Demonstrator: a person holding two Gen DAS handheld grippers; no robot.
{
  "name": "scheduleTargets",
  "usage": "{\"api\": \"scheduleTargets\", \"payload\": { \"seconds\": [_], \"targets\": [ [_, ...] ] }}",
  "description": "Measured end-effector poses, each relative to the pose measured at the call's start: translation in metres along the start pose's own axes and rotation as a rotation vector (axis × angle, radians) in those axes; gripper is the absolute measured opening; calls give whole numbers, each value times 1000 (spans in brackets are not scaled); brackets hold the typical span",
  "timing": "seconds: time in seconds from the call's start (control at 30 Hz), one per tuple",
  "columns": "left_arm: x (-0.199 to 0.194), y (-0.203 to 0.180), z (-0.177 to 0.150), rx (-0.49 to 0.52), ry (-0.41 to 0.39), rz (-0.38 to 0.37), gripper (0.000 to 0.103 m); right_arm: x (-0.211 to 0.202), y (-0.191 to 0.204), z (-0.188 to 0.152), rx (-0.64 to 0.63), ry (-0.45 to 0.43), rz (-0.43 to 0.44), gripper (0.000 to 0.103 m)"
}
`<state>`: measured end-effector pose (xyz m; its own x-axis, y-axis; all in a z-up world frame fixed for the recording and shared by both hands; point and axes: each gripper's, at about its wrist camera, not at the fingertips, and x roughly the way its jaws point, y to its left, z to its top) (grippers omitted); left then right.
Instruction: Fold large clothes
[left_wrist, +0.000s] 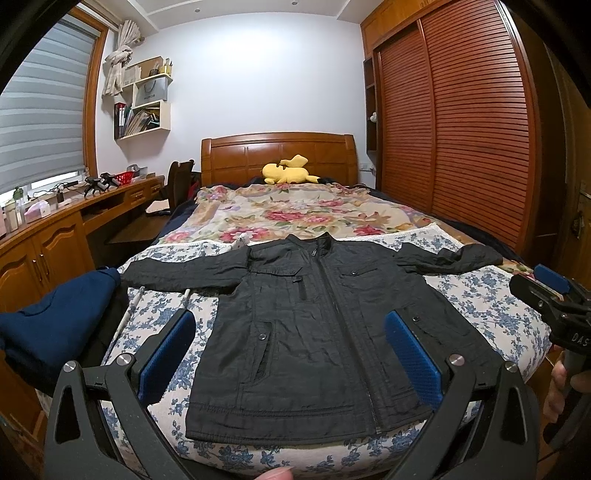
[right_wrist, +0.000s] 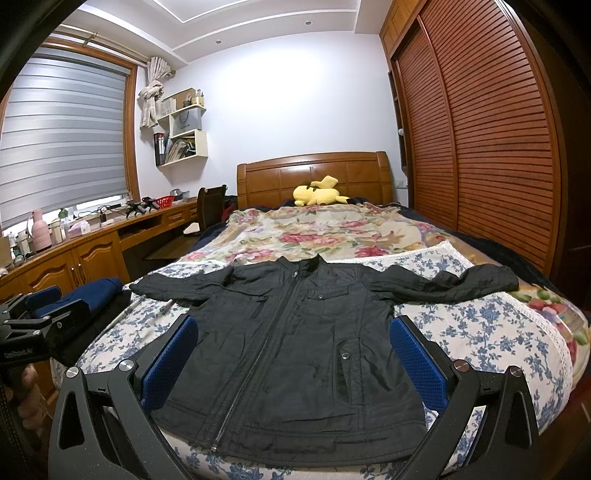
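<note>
Both grippers hang spread wide and empty above the foot of a bed: the left gripper (left_wrist: 290, 354) and the right gripper (right_wrist: 293, 356) each frame the lower half of a black jacket (left_wrist: 317, 325) between blue-padded fingers (left_wrist: 168, 354). Zipped to the collar, the jacket lies flat and face up on a blue-flowered sheet (left_wrist: 491, 299), sleeves stretched out to either side, hem toward the cameras. A navy garment (left_wrist: 55, 325) is heaped at the bed's left edge. Beyond, a rose-patterned blanket (left_wrist: 295, 214) runs to the wooden headboard (left_wrist: 277, 153), where a yellow plush toy (left_wrist: 290, 171) rests. A louvred wardrobe (left_wrist: 461, 129) lines the right wall.
</note>
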<state>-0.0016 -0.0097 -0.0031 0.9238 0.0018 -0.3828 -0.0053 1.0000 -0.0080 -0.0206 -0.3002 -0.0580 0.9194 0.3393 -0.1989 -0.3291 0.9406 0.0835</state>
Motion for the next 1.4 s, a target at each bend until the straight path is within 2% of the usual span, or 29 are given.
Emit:
{"api": "scheduleTargets", "payload": {
  "seconds": [0.8,1.07,1.4],
  "targets": [
    [0,-2,2,5,18,5,103,3,-1,-2,3,10,1,103],
    [26,9,-9,-5,70,19,103,25,4,-4,-31,46,23,103],
    [57,28,-18,-3,116,56,103,70,5,5,-57,89,99,103]
  ]
}}
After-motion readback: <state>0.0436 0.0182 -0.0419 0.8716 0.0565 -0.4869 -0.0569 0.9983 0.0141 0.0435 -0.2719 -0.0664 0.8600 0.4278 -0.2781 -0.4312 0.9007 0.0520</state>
